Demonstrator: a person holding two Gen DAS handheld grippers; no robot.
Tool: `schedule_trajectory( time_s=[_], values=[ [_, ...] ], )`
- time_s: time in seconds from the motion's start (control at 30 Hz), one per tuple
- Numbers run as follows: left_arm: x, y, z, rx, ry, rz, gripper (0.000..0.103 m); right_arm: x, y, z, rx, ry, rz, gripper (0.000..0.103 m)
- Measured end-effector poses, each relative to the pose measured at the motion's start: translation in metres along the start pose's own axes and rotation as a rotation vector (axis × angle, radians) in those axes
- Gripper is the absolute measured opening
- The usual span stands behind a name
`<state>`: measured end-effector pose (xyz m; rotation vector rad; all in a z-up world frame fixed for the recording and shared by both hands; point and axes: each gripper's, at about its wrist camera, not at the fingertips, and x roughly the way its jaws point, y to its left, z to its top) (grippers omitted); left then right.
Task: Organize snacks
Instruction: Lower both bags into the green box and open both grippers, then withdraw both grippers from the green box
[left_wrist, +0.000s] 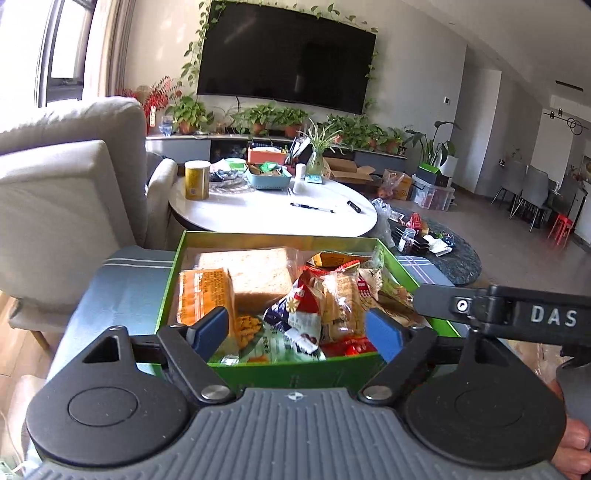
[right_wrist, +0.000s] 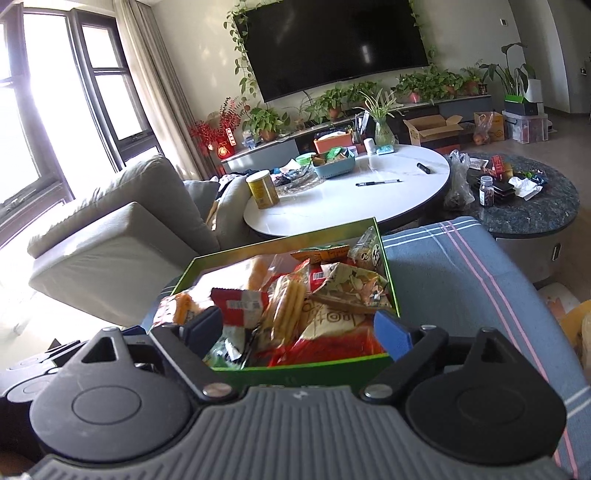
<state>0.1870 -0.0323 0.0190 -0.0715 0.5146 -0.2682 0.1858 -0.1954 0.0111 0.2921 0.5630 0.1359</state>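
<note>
Box, green, heaped with snack packets; left tool, right tool both spread, empty.

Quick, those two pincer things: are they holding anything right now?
Left tool: open, holding nothing, above the green snack box.
Right tool: open, holding nothing, above the same box.

Bright window glare; fisheye-warped edges
</note>
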Motion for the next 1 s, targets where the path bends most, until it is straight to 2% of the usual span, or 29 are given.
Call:
schedule_trajectory(
  time_s=[0.23, 0.53, 0.77, 1.0],
  values=[
    [-0.047, -0.006, -0.014, 0.025, -0.055, 0.085, 0.086, -0.043, 0.015, -0.016, -0.061, -0.067, 0.002, 0.078],
    [-0.093, -0.006, -0.038, -0.007, -0.067, 0.122, 0.086, -0.088, 0.027, -0.040, -0.069, -0.111, 0.043, 0.078],
    [-0.109, -0.006, -0.051, -0.028, -0.036, 0.142, 0.087, -0.102, 0.030, -0.054, -0.078, -0.124, 0.042, 0.078],
    [-0.121, -0.012, -0.058, -0.017, -0.045, 0.159, 0.087, -0.109, 0.030, -0.058, -0.077, -0.139, 0.042, 0.078]
  ],
)
